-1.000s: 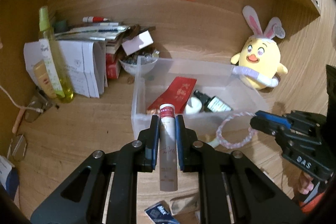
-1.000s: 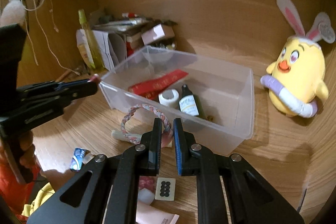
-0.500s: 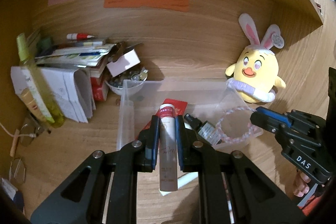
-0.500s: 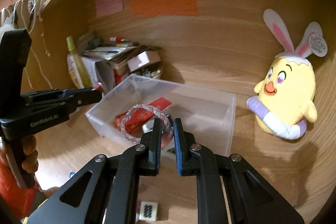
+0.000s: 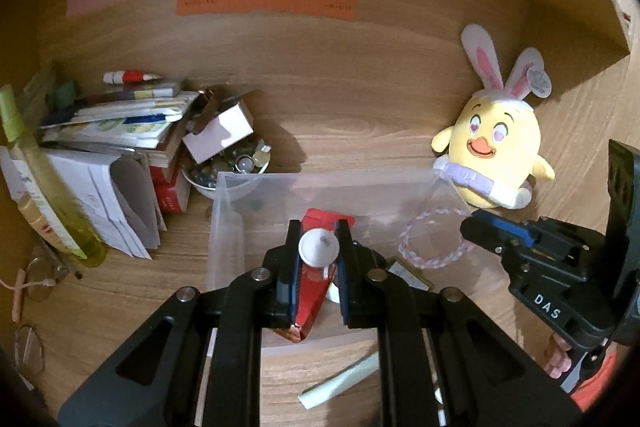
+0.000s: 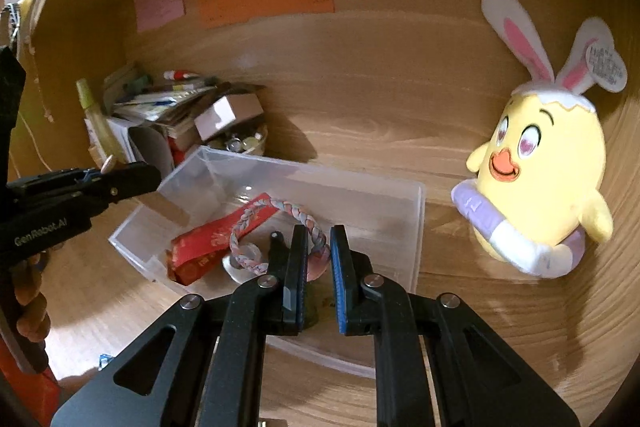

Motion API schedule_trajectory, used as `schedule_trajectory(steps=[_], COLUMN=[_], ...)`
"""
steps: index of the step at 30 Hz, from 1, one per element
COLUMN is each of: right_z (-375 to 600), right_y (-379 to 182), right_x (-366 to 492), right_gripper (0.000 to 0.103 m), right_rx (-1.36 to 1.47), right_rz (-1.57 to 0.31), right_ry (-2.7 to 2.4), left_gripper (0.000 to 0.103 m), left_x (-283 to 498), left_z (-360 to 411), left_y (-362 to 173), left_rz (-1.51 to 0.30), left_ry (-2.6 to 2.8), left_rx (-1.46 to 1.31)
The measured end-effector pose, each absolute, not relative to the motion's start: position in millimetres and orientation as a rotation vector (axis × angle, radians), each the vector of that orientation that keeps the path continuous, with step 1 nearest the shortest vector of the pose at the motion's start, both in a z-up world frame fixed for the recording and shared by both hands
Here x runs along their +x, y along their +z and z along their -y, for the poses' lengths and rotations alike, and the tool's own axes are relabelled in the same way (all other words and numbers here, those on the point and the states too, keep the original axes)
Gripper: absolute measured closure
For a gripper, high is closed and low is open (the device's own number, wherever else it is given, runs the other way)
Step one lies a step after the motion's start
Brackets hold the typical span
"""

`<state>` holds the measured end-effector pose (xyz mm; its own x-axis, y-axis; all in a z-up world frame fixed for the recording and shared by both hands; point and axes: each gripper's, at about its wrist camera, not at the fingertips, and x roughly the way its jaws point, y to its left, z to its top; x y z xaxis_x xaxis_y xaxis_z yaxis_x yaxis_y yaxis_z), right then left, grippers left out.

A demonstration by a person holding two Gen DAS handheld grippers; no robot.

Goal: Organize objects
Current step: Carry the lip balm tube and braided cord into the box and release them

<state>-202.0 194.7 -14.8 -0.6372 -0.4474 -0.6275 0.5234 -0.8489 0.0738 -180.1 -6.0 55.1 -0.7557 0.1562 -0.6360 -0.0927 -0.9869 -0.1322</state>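
My left gripper (image 5: 319, 253) is shut on a slim tube (image 5: 319, 247), seen end-on with its white cap toward me, held above the clear plastic bin (image 5: 224, 223). My right gripper (image 6: 319, 259) is shut on a pink-and-white braided loop (image 6: 256, 223) and holds it over the same bin (image 6: 416, 227); the loop also shows in the left wrist view (image 5: 424, 247). In the bin lie a red packet (image 6: 216, 239), a white round thing (image 6: 242, 259) and a small dark bottle (image 5: 408, 273).
A yellow bunny-eared plush (image 5: 496, 151) sits right of the bin. Stacked books and papers (image 5: 108, 131), a bowl of small bits (image 5: 236, 167) and a yellow-green bottle (image 5: 44, 187) stand at the left. A pale stick (image 5: 340, 381) lies on the desk in front.
Both grippers rose and moved forward over the bin. The tube tipped from lying along the fingers to end-on. The loop moved in above the bin's contents.
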Motion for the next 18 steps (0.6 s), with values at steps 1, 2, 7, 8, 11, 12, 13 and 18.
schedule_trajectory(steps=[1,2,7,8,11,12,13,18], right_z=[-194,-194,-191,-190,-188,-188,-187,-187], right_y=[-18,-22,-36,-38,-45,-46,-48,-51], right_x=[-204,-206,-213,-214,-217,-217,-217,-221], right_gripper=[0.093,0.093,0.093,0.093,0.093,0.093,0.093,0.093], right_rx=[0.905,0.915,0.959,0.965,0.987,0.991,0.996,1.021], right_rz=[-0.156,-0.161,-0.215,-0.228,-0.259,-0.267,-0.278,-0.287], right_ry=[-2.431,-2.429,-2.424,-2.426,-2.421,-2.422,-2.422,-2.417], left_gripper=[0.089,0.089,0.088,0.089,0.088,0.089,0.089,0.088], left_x=[-183,-186,-199,-200,-206,-208,-209,-210], left_z=[5,4,-2,-3,-8,-10,-11,-17], left_y=[53,50,33,31,22,20,18,15], left_rz=[0.139,0.137,0.143,0.142,0.148,0.143,0.136,0.111], left_ry=[2.815,2.809,2.754,2.747,2.713,2.71,2.706,2.691], left_rx=[-1.045,-1.056,-1.122,-1.129,-1.159,-1.169,-1.178,-1.186])
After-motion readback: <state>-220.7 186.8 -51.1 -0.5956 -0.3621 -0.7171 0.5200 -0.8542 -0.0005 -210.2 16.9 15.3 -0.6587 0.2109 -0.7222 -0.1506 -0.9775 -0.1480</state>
